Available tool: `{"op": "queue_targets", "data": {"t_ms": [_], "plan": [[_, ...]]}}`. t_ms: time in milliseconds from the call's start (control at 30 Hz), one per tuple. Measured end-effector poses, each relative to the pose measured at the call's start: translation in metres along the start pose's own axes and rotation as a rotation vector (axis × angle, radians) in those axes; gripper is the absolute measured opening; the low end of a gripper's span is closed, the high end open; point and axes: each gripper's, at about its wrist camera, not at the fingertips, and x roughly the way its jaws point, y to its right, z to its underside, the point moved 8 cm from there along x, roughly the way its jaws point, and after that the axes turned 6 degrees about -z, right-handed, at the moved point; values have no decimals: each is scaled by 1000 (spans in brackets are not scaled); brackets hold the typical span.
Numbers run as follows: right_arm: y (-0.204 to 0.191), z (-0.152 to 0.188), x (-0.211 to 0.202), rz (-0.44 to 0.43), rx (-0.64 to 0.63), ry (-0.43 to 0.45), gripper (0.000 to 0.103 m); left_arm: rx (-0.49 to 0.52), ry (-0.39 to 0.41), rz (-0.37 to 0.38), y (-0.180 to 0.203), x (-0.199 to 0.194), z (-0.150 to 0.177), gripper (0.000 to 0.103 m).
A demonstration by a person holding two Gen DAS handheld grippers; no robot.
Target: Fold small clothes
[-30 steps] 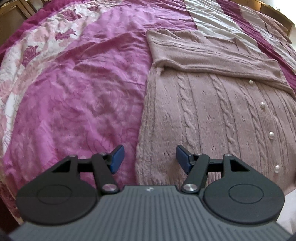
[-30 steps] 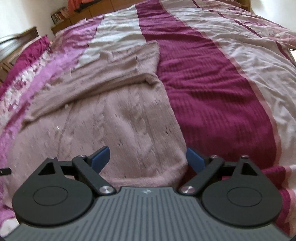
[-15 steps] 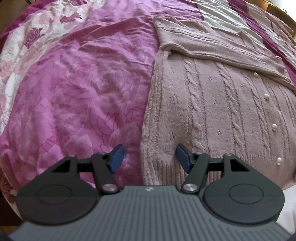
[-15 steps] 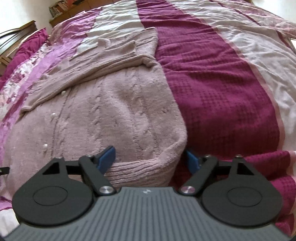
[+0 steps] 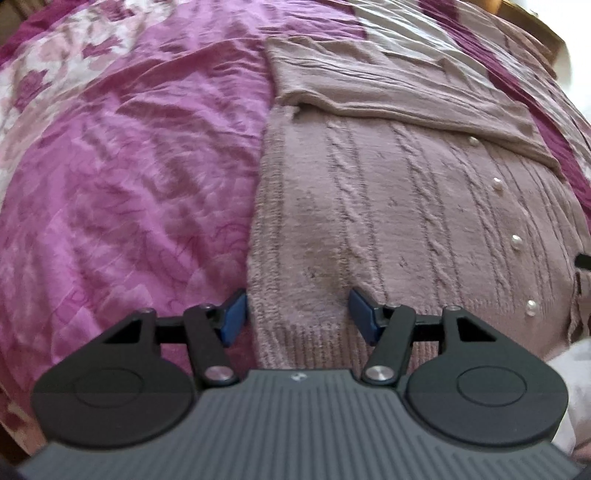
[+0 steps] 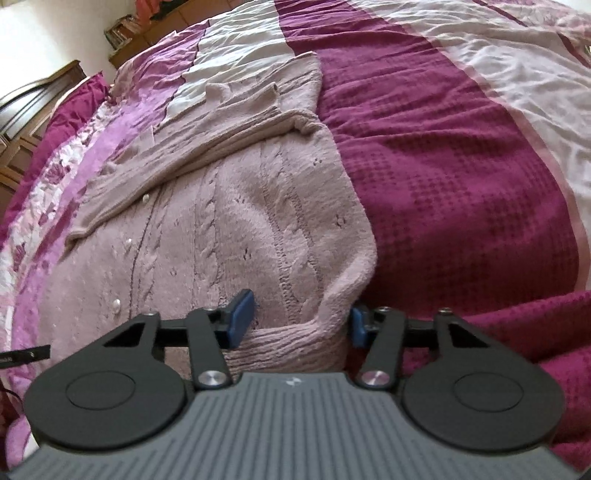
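Observation:
A dusty-pink cable-knit cardigan point(image 5: 406, 206) with pearl buttons point(image 5: 516, 242) lies flat on the bed, its sleeves point(image 5: 388, 85) folded across the upper part. My left gripper point(image 5: 299, 314) sits over the bottom-left hem corner. Its jaws are closing slowly: one pad is at the knit's edge, the other rests on the fabric, and nothing is pinched. In the right wrist view, the cardigan point(image 6: 229, 229) fills the middle. My right gripper point(image 6: 300, 321) is at the bottom-right hem corner, jaws closing, with the ribbed hem bunched up between the pads.
The bedspread is magenta floral point(image 5: 129, 166) to the cardigan's left and dark purple with pale stripes point(image 6: 461, 166) to its right. Wooden furniture point(image 6: 22, 122) and a shelf with books point(image 6: 122, 33) stand beyond the bed. A black strap point(image 6: 22, 356) shows at the left edge.
Both grippers tipped down closer to the hem. The right jaws narrowed a lot around the hem corner, which bunched up between them. The left jaws came in only slightly.

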Motion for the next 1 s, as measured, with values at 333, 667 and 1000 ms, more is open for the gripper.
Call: {"op": "queue_targets", "data": {"t_ms": [333, 667, 1000], "plan": [[4, -4, 1, -4, -13, -11, 32, -36, 32, 17, 4, 9, -9, 16], [-10, -27, -11, -154, 20, 124, 11, -169, 170, 132, 5, -16, -39, 12], [-13, -85, -15, -232, 84, 314, 10, -284, 335, 115, -4, -34, -90, 12]]}}
